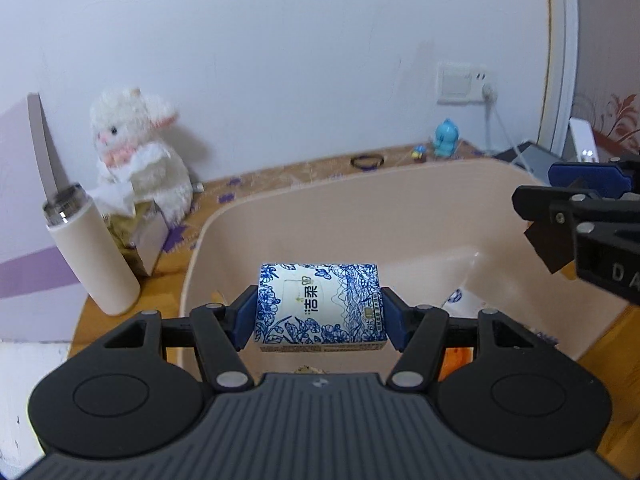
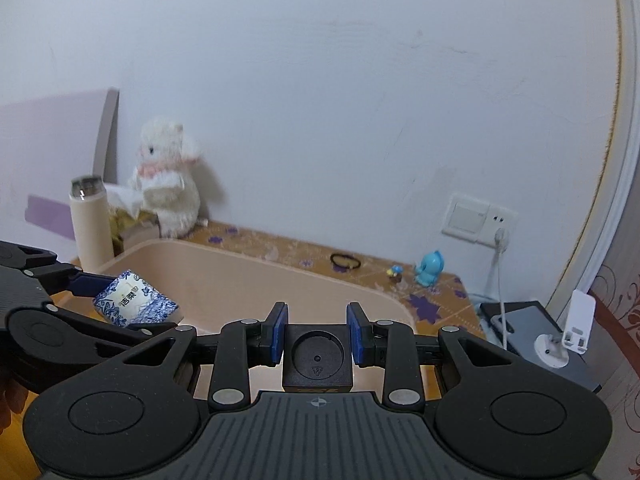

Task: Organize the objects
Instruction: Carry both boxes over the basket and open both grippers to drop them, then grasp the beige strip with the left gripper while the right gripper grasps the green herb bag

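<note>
Left wrist view: the left gripper [image 1: 320, 312] is clamped on a blue-and-white floral paper tissue pack [image 1: 320, 307], holding it above the open mouth of the pale pink plastic tub [image 1: 400, 184]. The step in hand looks like carrying items into that tub. Next, I judge, the pack should go lower inside the tub before the pads part.

Right wrist view: the right gripper [image 2: 318, 338] is clamped on a small black cube with a round recess [image 2: 317, 358], poised over the tub's near rim. It calls for the same lowering and release, clear of the pack.
</note>
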Motion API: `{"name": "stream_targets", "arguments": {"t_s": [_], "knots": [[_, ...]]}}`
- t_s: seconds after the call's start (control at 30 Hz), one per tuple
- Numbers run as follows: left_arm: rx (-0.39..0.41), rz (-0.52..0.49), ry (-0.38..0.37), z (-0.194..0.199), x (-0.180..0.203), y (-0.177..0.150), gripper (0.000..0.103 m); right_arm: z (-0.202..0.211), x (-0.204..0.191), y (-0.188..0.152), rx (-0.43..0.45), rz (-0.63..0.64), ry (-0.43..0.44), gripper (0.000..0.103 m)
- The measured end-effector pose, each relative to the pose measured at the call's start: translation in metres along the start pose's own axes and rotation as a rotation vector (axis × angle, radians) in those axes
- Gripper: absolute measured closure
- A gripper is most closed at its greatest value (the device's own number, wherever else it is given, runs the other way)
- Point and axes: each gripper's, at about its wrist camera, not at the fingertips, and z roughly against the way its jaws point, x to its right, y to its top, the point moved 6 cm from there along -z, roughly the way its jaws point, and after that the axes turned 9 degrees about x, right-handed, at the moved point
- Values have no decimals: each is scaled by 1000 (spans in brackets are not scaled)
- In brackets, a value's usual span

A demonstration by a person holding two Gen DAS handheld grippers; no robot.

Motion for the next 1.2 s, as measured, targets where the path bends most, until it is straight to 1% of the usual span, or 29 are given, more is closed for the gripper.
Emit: {"name": "stream_targets", "arguments": {"t_s": [0.1,0.2,0.23,0.37,0.4,0.43,0.47,0.57,0.67,0.73,0.8,0.9,1.07,1.2], "knots": [[-28,-4,-3,-11,-1,-9,38,-13,-3,-10,-31,-11,4,74],[-32,-24,8,-16,-1,-14,38,-23,-6,-19,-60,-10,6,74],[-33,-29,7,-16,0,-14,38,-24,-7,-22,-68,-7,5,71],[-34,-5,-24,-11,0,-12,36,-25,-6,-27,-85,-14,2,57],[-29,6,-25,-8,-1,-10,34,-22,-4,-25,-78,-27,1,47],[-23,14,-24,-5,-3,-9,27,-18,-2,-24,-66,-37,0,39],[-14,23,-23,-1,-4,-7,22,-13,0,-21,-56,-45,1,36],[2,47,-30,12,-9,0,20,0,3,-15,-46,-54,3,29],[12,45,-32,26,-9,2,18,15,6,-11,-40,-60,-4,18],[24,34,-31,37,-8,2,17,26,9,-10,-33,-78,-6,5],[31,33,-32,48,-8,1,15,37,11,-10,-26,-97,0,2],[37,48,-39,62,-9,-4,12,52,10,-12,-30,-95,2,1],[24,46,-59,80,-8,-17,11,71,6,-22,-52,-72,7,0],[13,29,-45,90,-10,-33,11,79,-2,-39,-86,-57,16,0]]}}
